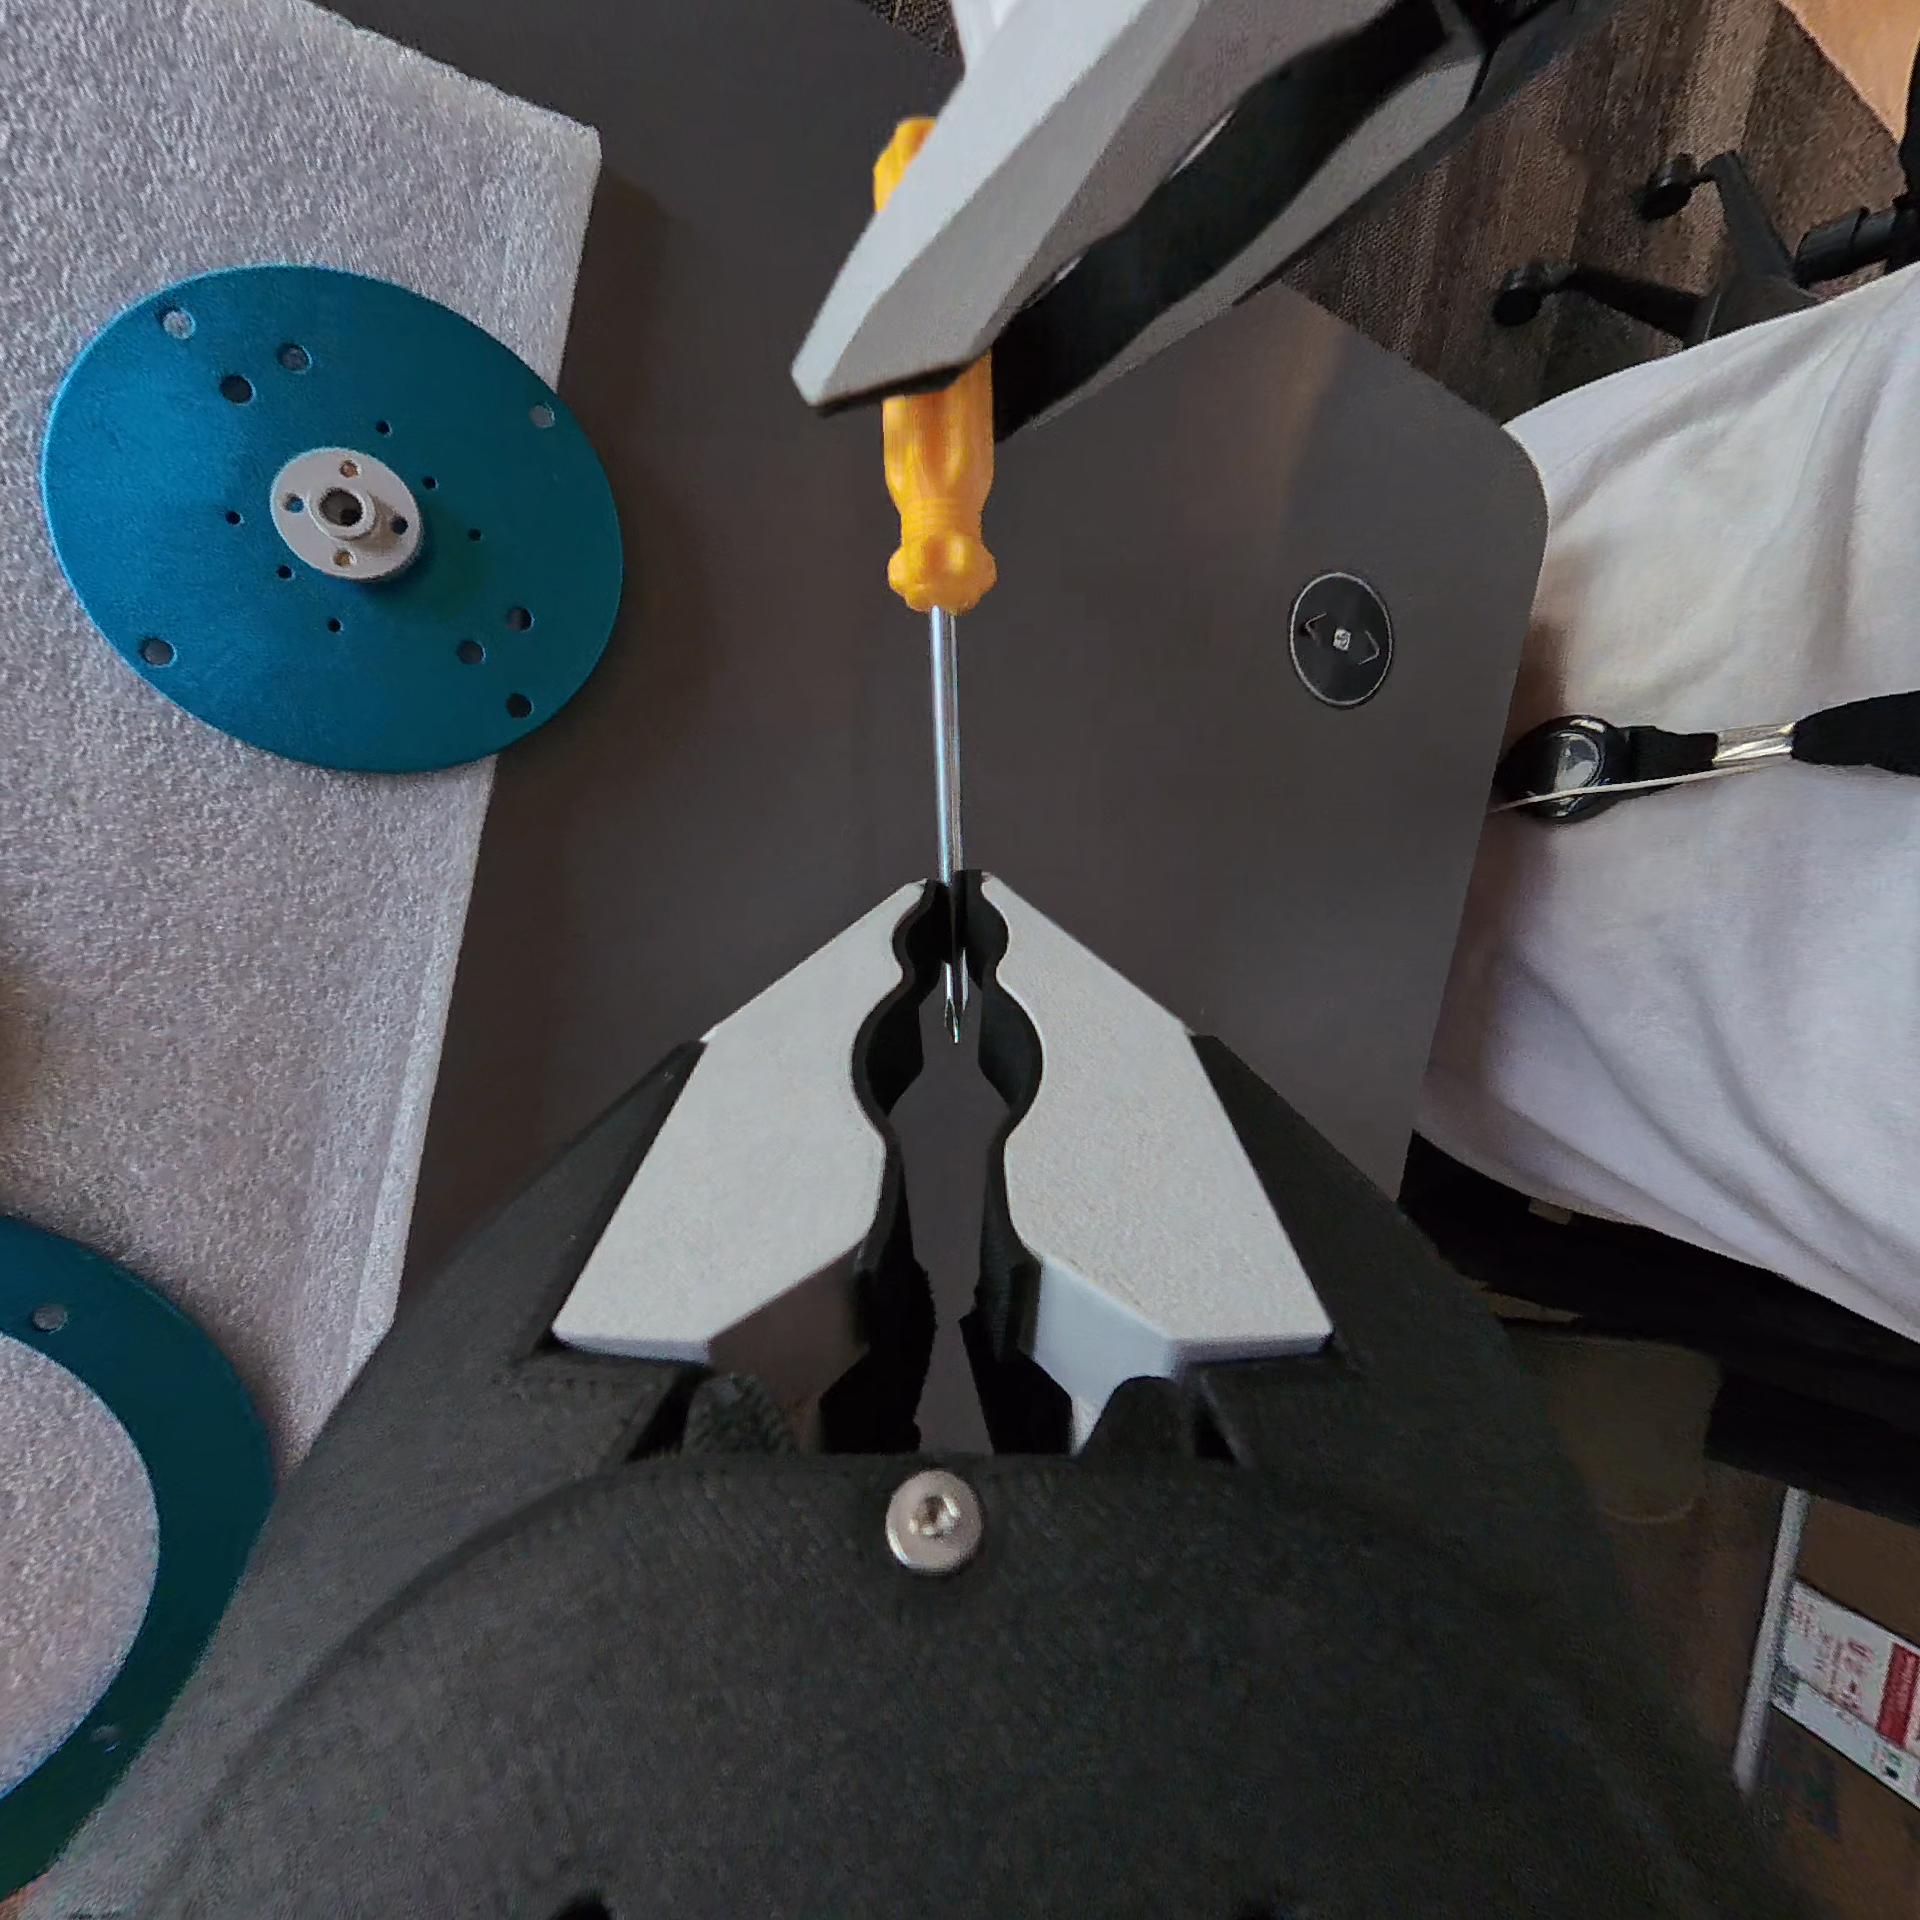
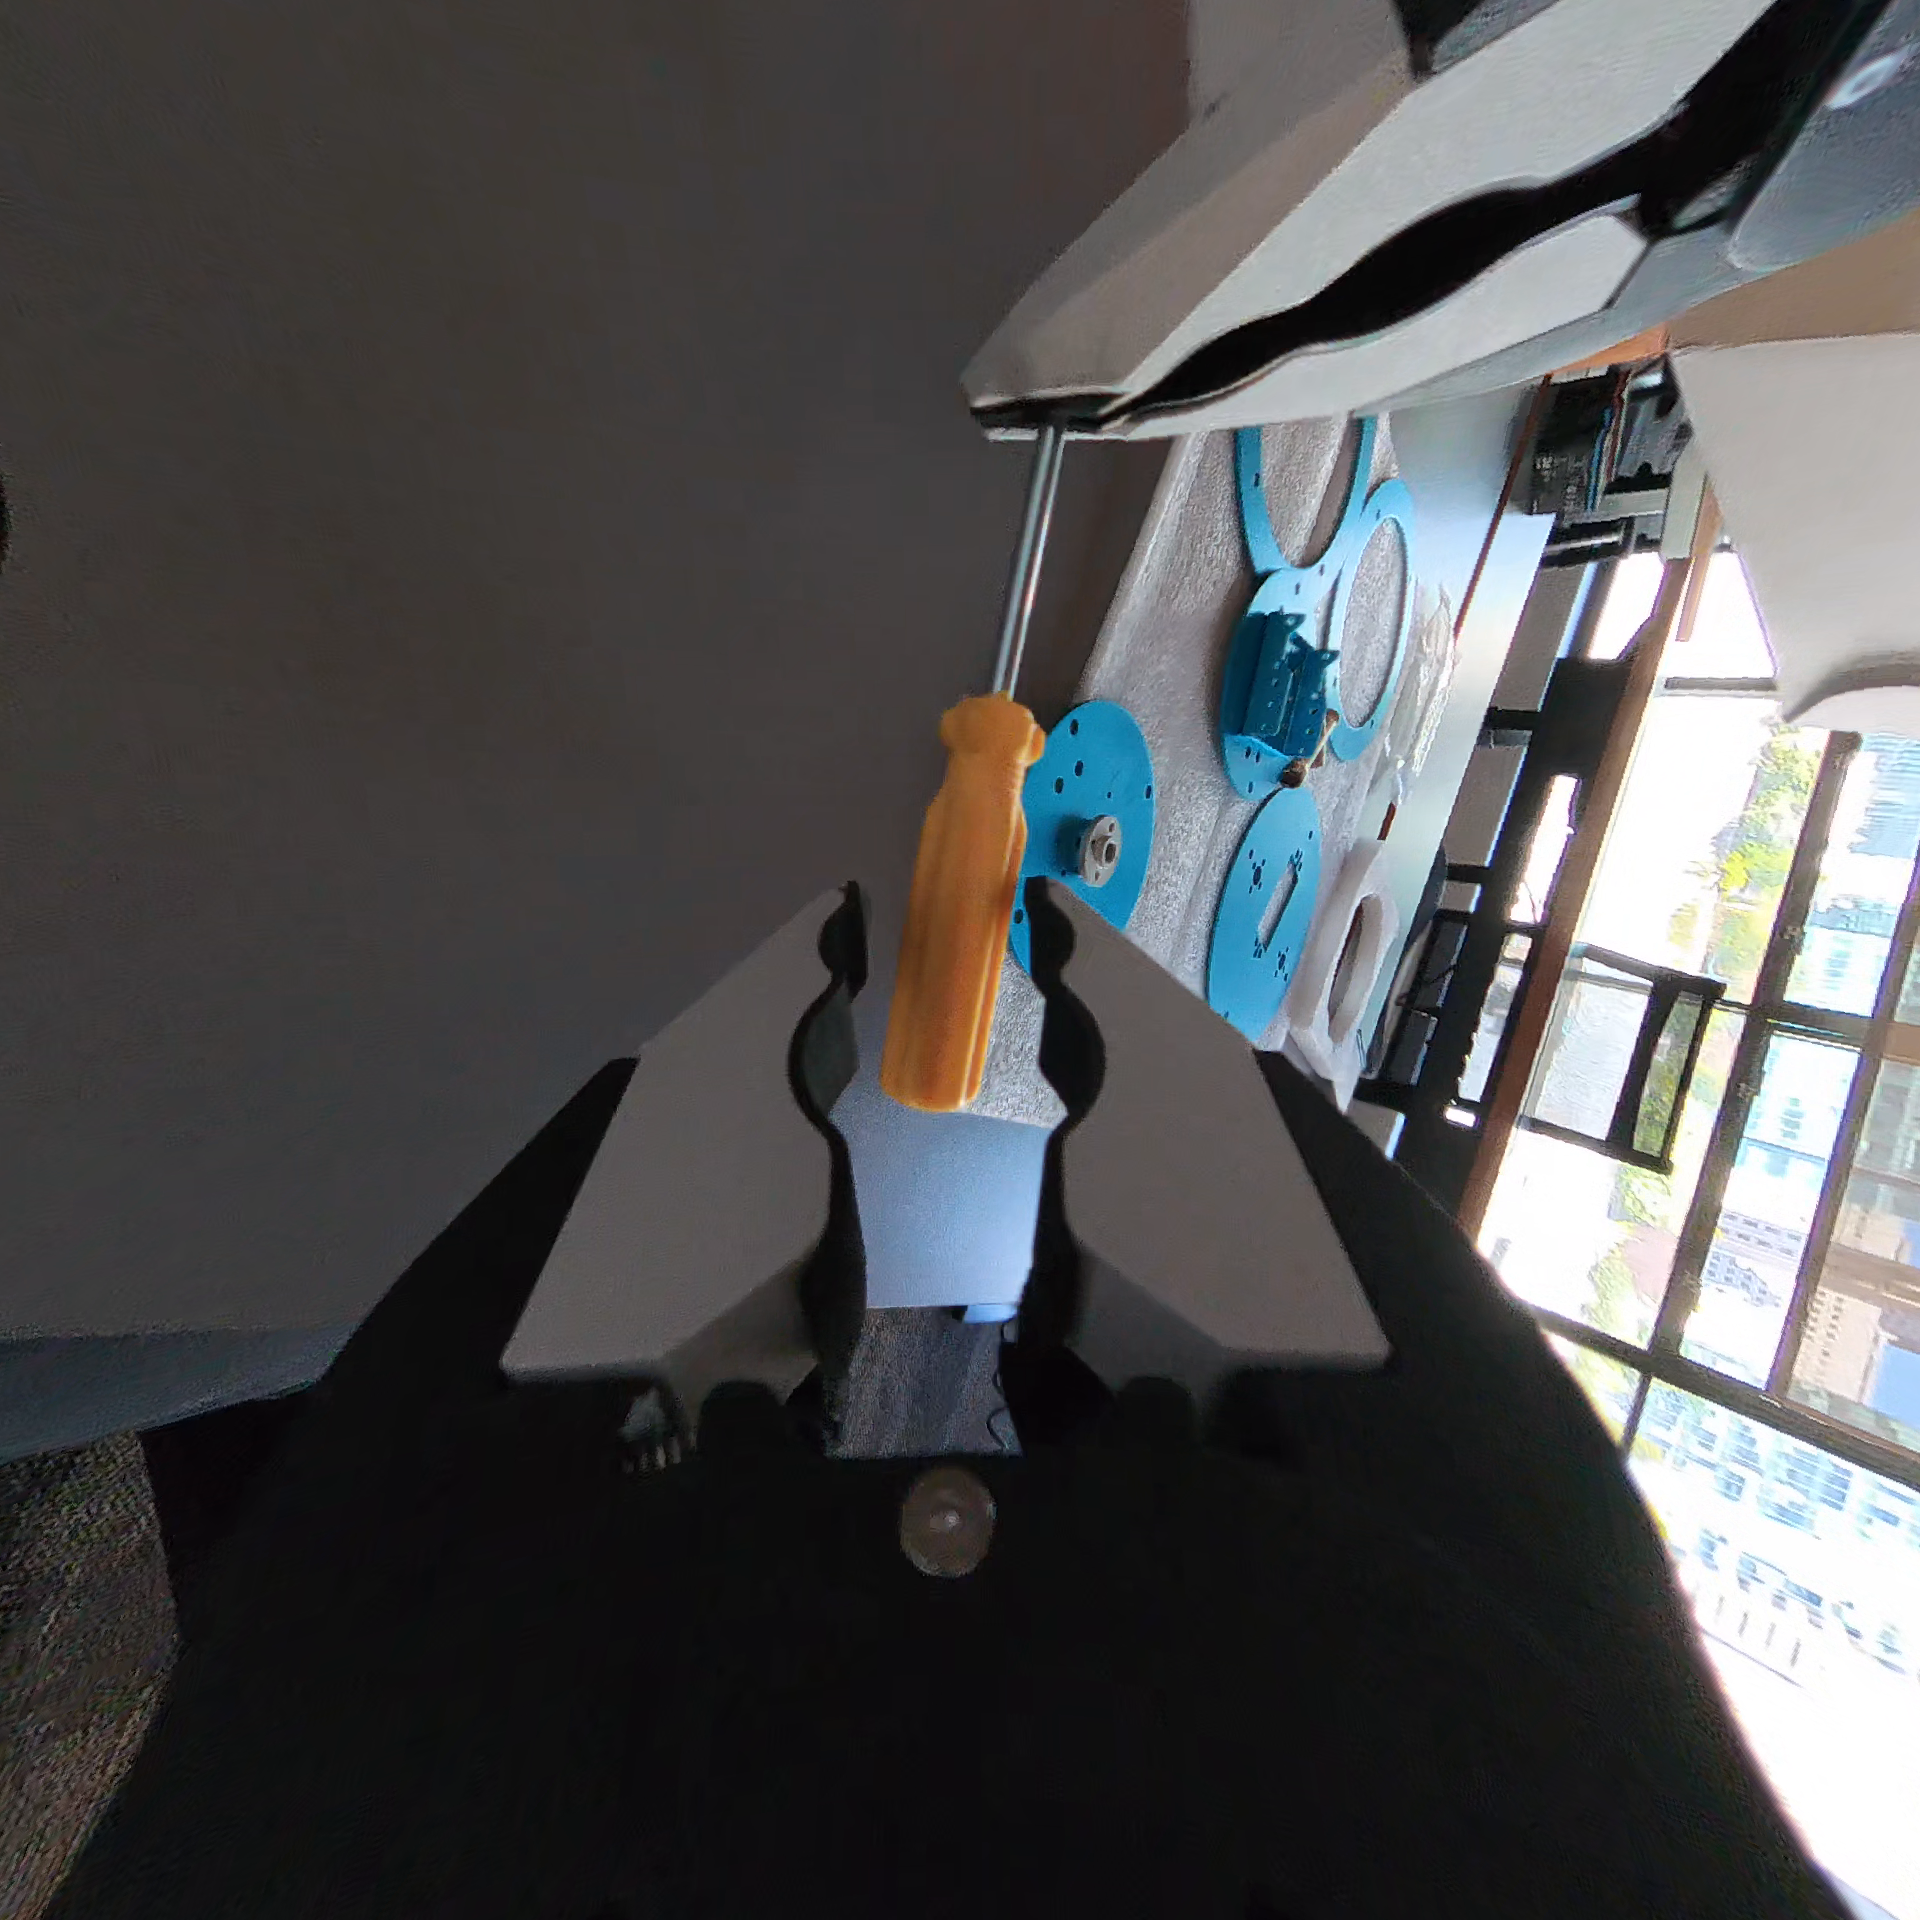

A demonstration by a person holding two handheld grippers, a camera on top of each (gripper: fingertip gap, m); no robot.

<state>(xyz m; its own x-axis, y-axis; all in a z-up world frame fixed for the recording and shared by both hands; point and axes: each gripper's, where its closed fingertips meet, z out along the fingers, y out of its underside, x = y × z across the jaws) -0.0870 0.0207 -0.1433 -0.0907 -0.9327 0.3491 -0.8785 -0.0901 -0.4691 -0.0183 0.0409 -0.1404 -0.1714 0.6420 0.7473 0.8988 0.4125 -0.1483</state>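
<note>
A screwdriver with an orange handle (image 1: 938, 499) and a thin metal shaft is held in the air over a dark table (image 1: 1143, 883). My left gripper (image 1: 951, 888) is shut on the shaft close to its tip. My right gripper (image 1: 945, 400) comes in from the top of the left wrist view at the handle. In the right wrist view my right gripper (image 2: 951, 904) has its jaws apart, with the orange handle (image 2: 956, 987) between them. There the left gripper (image 2: 1049, 416) pinches the shaft (image 2: 1029, 561) from above.
A grey foam pad (image 1: 208, 935) lies to the left with a blue drilled disc (image 1: 332, 644), its grey hub (image 1: 346, 511), and a blue ring (image 1: 197, 1455). More blue plates (image 2: 1273, 675) lie farther along it. A person in white (image 1: 1714, 831) sits at the table's right edge.
</note>
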